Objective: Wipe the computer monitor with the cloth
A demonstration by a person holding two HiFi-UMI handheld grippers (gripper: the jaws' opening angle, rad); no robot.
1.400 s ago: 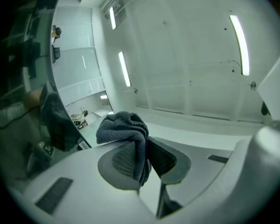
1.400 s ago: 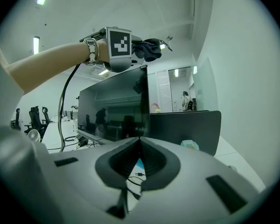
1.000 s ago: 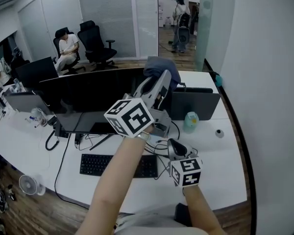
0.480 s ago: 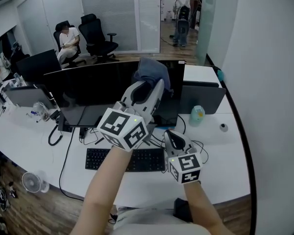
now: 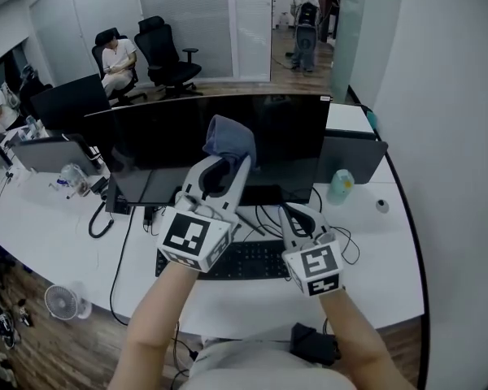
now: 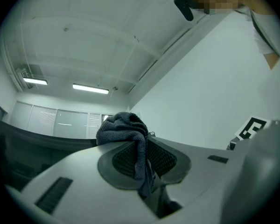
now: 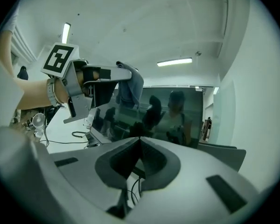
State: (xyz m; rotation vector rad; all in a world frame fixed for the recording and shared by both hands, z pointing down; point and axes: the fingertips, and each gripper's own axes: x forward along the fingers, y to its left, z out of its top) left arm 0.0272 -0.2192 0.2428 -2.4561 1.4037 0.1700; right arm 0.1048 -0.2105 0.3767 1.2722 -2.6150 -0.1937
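Observation:
A wide black computer monitor (image 5: 297,140) stands on the white desk (image 5: 374,250). My left gripper (image 5: 226,161) is raised in front of its upper middle and is shut on a bunched blue-grey cloth (image 5: 231,139), which rests against the screen. In the left gripper view the cloth (image 6: 123,127) hangs down between the closed jaws of that gripper (image 6: 143,158). My right gripper (image 5: 295,216) sits lower, near the monitor's base, shut with nothing in it (image 7: 140,141). From there the dark screen (image 7: 177,120) shows reflections, and the cloth (image 7: 132,85) is at its upper left.
A black keyboard (image 5: 244,260) and tangled cables (image 5: 346,242) lie below the monitor. A grey laptop lid (image 5: 356,159), a green bottle (image 5: 340,185) and a small round object (image 5: 381,205) stand to the right. More screens (image 5: 65,104) and seated people are at the left.
My left gripper has carried the cloth from the monitor's top right corner down and leftward across the screen. The right gripper has risen slightly toward the monitor's base.

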